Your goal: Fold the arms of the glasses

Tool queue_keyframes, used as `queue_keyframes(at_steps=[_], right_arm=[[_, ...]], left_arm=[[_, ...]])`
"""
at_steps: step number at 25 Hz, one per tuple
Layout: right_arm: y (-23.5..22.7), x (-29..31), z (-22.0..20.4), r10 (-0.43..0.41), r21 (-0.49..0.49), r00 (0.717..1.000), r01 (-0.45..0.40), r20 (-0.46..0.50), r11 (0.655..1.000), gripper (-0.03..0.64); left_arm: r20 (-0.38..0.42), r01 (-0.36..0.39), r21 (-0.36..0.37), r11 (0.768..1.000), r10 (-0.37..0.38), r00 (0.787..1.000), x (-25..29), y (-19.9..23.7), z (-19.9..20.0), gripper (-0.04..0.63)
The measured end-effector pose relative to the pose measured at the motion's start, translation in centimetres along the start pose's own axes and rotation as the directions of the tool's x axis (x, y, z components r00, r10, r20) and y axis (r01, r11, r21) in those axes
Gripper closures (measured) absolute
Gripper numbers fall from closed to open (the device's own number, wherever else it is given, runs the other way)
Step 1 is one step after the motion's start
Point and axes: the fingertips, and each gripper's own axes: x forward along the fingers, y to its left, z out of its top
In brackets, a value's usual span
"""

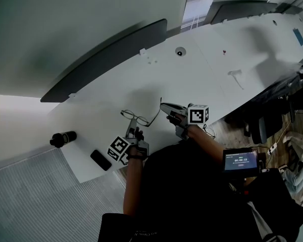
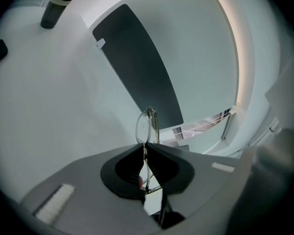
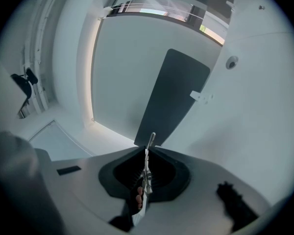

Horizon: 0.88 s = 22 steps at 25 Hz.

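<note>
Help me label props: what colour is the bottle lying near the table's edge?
Black; the bottle shows best in the head view.

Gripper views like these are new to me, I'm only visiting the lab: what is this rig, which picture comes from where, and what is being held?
There is no robot here: a person holds a hand-held gripper in each hand. The head view looks down from a camera on their head. The other two views ride on the grippers and look along each one's jaws. The left gripper is shut on the lens frame of the glasses. The right gripper is shut on their temple arm. On the white table also lie a dark cylinder and a flat black object.
</note>
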Motion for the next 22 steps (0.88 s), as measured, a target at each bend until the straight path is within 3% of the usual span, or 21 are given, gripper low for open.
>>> queue_keyframes(at_steps=[11, 14, 16, 18, 22], right_arm=[[-0.3, -0.7, 0.3, -0.001, 0.024, 0.999, 0.0, 0.041, 1.0, 0.592], [0.3, -0.8, 0.2, 0.008, 0.005, 0.999, -0.008, 0.037, 1.0, 0.592], [0.5, -0.7, -0.2, -0.017, -0.069, 1.0, 0.017, 0.009, 0.997, 0.591], [0.2, -0.9, -0.4, -0.071, -0.18, 0.997, 0.066, -0.021, 0.981, 0.587], [0.0, -2.0, 0.7, -0.207, -0.403, 0.978, 0.185, -0.013, 0.896, 0.529]], left_arm=[[0.05, 0.043, -0.068, 0.997, -0.04, 0.998, 0.3, -0.4, 0.8, 0.563], [0.015, 0.026, 0.011, 1.0, -0.026, 1.0, 0.5, -0.3, 0.3, 0.565], [-0.038, -0.005, 0.114, 0.994, 0.01, 0.999, 0.8, 0.0, -0.3, 0.566], [-0.058, -0.025, 0.146, 0.989, 0.034, 0.998, 1.1, 0.3, -0.4, 0.568], [-0.045, -0.063, 0.18, 0.982, 0.072, 0.996, 1.2, 0.9, 0.1, 0.566]])
